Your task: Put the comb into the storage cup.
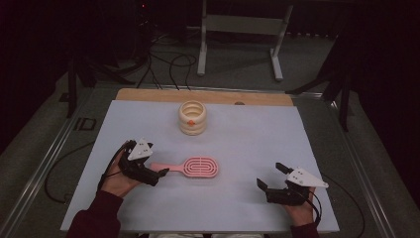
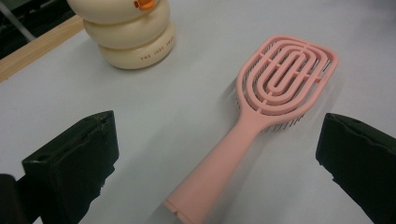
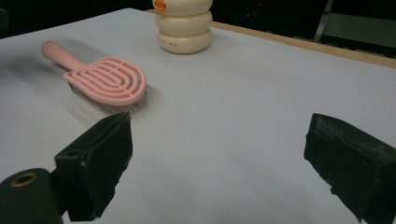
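Gaping wide with nothing gripped, the left tool [image 2: 217,154] straddles the handle end of the pink hairbrush [image 2: 261,116] lying flat on the counter [image 1: 247,134]; beyond stands a cream ringed pot [image 1: 192,117]. The right tool [image 1: 270,177], equally wide, holds nothing.

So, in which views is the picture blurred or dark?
High view: dark room, lit table, brush sharp. Left gripper view: jaws blurred, brush sharp. Right gripper view: jaws soft, brush handle end smeared, its shadow diffuse.
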Action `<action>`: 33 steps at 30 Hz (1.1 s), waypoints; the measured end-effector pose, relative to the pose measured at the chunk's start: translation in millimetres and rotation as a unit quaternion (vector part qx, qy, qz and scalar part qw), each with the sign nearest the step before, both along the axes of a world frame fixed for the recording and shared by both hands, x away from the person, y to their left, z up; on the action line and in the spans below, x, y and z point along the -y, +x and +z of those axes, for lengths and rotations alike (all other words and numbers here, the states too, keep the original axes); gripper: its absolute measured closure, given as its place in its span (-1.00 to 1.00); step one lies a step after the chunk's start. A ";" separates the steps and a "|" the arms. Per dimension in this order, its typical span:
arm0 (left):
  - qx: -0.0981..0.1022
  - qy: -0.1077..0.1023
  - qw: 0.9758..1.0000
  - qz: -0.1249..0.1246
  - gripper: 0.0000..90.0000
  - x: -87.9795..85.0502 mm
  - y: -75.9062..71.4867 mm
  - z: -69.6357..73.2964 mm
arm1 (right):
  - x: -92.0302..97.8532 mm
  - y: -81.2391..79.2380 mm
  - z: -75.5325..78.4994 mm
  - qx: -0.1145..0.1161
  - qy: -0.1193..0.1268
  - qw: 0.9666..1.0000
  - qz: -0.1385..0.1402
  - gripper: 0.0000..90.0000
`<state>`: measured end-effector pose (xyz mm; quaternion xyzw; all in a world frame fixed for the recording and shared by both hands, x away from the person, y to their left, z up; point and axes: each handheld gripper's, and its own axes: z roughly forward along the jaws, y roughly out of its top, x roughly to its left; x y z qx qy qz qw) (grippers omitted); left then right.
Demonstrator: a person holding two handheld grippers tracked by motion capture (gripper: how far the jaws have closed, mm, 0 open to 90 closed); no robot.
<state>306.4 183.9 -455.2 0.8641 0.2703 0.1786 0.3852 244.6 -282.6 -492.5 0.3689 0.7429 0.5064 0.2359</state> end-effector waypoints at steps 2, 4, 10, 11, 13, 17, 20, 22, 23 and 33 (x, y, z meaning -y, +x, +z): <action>-0.004 0.002 1.000 -0.002 -1.00 1.2 1.4 -1.6 | 0.0 0.0 0.0 0.000 0.000 1.000 0.000 -0.82; -0.004 0.002 1.000 -0.002 -1.00 1.2 1.4 -1.6 | 0.0 0.0 0.0 0.000 0.000 1.000 0.000 -0.82; -0.023 0.017 1.000 -0.008 -1.00 6.4 7.8 -6.2 | -0.2 0.0 -0.1 -0.001 0.000 1.000 0.001 -0.82; -0.025 0.017 1.000 -0.008 -1.00 7.3 8.3 -6.6 | -0.2 0.0 -0.1 -0.001 0.000 1.000 0.001 -0.82; -0.028 0.020 0.999 -0.010 -1.00 8.8 9.7 -7.1 | -0.2 0.0 -0.1 -0.001 0.000 1.000 0.001 -0.82; -0.033 0.025 0.999 -0.012 -1.00 11.4 12.9 -8.4 | -0.2 0.0 -0.1 -0.001 0.000 1.000 0.001 -0.82; -0.037 0.029 0.999 -0.013 -1.00 13.0 15.0 -9.8 | -0.2 0.0 -0.1 -0.001 0.000 1.000 0.001 -0.82; -0.040 0.030 0.999 -0.013 -1.00 13.7 16.7 -10.7 | -0.2 0.0 -0.1 -0.002 0.000 1.000 0.001 -0.82; -0.040 0.030 0.999 -0.012 -1.00 13.9 17.3 -11.1 | -0.1 0.3 -0.2 -0.002 0.000 1.000 0.003 -0.82; -0.061 0.037 0.997 -0.020 -1.00 18.1 24.4 -16.2 | -0.8 0.4 -0.5 -0.003 0.002 1.000 0.004 -0.82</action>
